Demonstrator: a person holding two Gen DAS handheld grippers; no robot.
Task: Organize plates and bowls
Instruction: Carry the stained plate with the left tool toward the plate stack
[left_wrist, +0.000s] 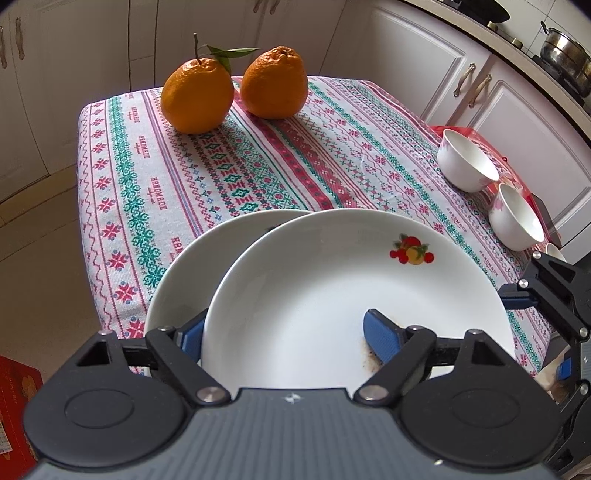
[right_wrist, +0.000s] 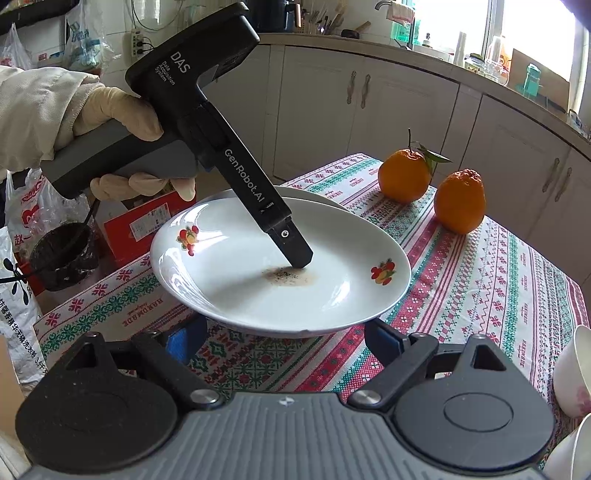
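Observation:
My left gripper (left_wrist: 284, 332) is shut on the rim of a white plate with fruit decals (left_wrist: 332, 295): one blue pad lies inside the plate, the other beneath it. It holds this plate tilted above a second white plate (left_wrist: 192, 258) lying on the patterned tablecloth. The right wrist view shows the held plate (right_wrist: 258, 280) with a brown stain at its centre, the lower plate's rim (right_wrist: 314, 195) behind it, and the left gripper reaching into it. My right gripper (right_wrist: 284, 339) is open and empty, its pads just below the held plate's near edge.
Two oranges (left_wrist: 199, 96) (left_wrist: 275, 83) stand at the table's far end. Two white bowls (left_wrist: 465, 162) (left_wrist: 515, 219) sit on a red tray at the right edge (left_wrist: 491, 144); bowls also show at the right wrist view's corner (right_wrist: 574, 373). Cabinets surround the table.

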